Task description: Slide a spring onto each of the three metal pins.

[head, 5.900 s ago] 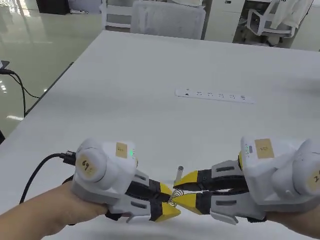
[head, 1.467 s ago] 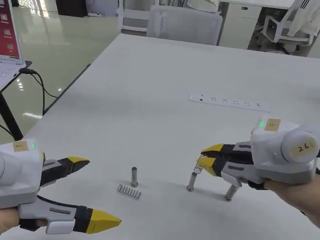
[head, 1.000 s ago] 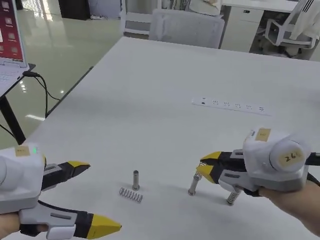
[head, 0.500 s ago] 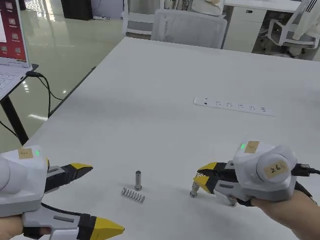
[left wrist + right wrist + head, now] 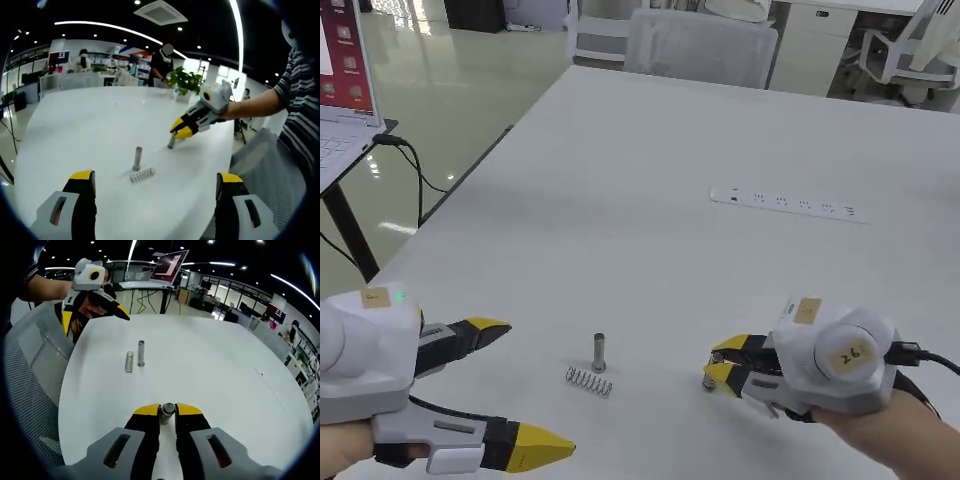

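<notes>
a: what's on the left?

b: the left hand-held gripper (image 5: 525,385), near the viewer, with its yellow-tipped jaws wide apart and nothing between them. a laptop (image 5: 335,90) sits far left, off the white tabletop (image 5: 620,180).

a: and in the middle?

b: a bare pin (image 5: 599,352) stands upright. a loose spring (image 5: 589,380) lies on its side just beside the pin's foot, on the near side.

a: how would that spring handle?

b: probably very light, springy and apt to roll or flick away. i'd pinch it gently across the coils near one end, leaving the other end free to slip over the pin. the pin looks stiff and smooth, and a nudge could tip it.

a: the right?

b: the right hand-held gripper (image 5: 717,360) has its jaws drawn together on a second pin (image 5: 167,411) that carries a spring. a power strip (image 5: 788,204) lies far right.

a: what changed?

b: over the last second and a half the right hand-held gripper came lower and nearer. the left one stayed spread. the bare pin and loose spring kept their places.
</notes>
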`<action>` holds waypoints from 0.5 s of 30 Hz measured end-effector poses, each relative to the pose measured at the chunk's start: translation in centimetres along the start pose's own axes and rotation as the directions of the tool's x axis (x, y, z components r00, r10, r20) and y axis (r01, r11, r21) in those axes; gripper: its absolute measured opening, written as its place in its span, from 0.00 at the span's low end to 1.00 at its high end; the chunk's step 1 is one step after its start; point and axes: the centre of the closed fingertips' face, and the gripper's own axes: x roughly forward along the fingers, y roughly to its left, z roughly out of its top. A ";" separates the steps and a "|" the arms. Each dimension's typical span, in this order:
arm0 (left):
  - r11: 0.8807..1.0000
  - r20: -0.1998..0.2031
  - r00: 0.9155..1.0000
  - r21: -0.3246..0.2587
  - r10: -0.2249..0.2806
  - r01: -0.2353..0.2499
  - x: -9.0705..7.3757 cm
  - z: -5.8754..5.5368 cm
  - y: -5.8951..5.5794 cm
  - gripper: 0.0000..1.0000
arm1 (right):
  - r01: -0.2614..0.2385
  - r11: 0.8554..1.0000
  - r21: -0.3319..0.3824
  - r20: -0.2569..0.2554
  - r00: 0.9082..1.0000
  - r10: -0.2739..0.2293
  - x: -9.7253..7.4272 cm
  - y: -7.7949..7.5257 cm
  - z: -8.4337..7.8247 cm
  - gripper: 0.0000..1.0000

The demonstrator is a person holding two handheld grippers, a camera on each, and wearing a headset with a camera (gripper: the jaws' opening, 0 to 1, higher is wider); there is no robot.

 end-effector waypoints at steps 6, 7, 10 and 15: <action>1.000 0.003 1.000 0.000 -0.004 0.004 0.2 0.2 -0.1 0.98 | 0.002 1.000 0.020 -0.013 1.000 -0.002 0.0 -0.2 -0.1 0.18; 1.000 0.004 1.000 0.000 -0.003 0.003 0.2 0.2 -0.1 0.98 | 0.004 1.000 0.025 -0.013 1.000 -0.004 0.0 -0.2 -0.1 0.20; 1.000 0.006 1.000 -0.001 -0.003 0.003 0.2 0.2 0.0 0.97 | 0.009 0.999 0.033 0.001 1.000 -0.009 -0.3 -0.3 0.4 0.19; 1.000 0.010 1.000 -0.006 0.004 -0.004 0.0 0.2 0.2 0.97 | 0.010 0.998 0.054 0.023 1.000 -0.012 -0.8 -0.3 1.0 0.20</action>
